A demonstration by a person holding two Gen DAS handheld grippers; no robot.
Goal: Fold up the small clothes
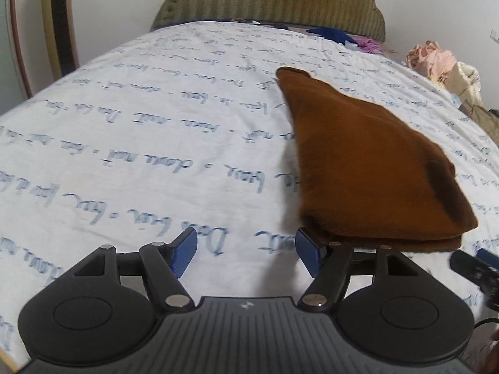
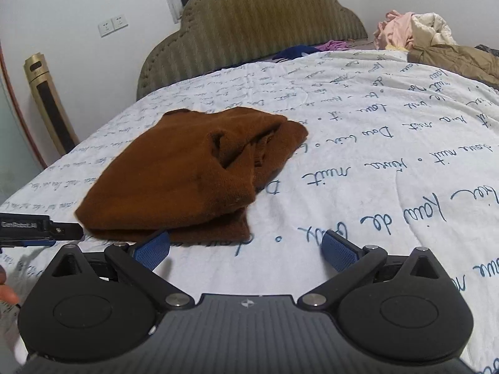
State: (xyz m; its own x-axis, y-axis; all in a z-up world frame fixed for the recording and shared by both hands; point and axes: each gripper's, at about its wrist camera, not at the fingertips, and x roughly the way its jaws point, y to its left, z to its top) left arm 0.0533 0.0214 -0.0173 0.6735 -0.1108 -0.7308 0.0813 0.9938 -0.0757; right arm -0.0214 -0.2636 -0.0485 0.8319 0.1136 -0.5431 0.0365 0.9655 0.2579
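A brown garment point(image 1: 368, 162) lies folded in layers on the white bedsheet point(image 1: 156, 124) printed with blue handwriting. My left gripper point(image 1: 246, 254) is open just in front of the garment's near left corner, with only sheet between its blue pads. In the right wrist view the same brown garment point(image 2: 193, 174) lies ahead and to the left, its upper layers rumpled. My right gripper point(image 2: 246, 251) stands wide open near its front right corner, nothing between the pads. The tip of the other gripper shows at the edge of each view.
A padded olive headboard point(image 2: 249, 21) stands at the far end of the bed. Blue and purple clothes point(image 1: 346, 39) lie by it, and a heap of pink and cream clothes point(image 2: 411, 31) with an olive jacket point(image 2: 458, 59) sits at the far right. A gold tower fan point(image 2: 50, 103) stands left.
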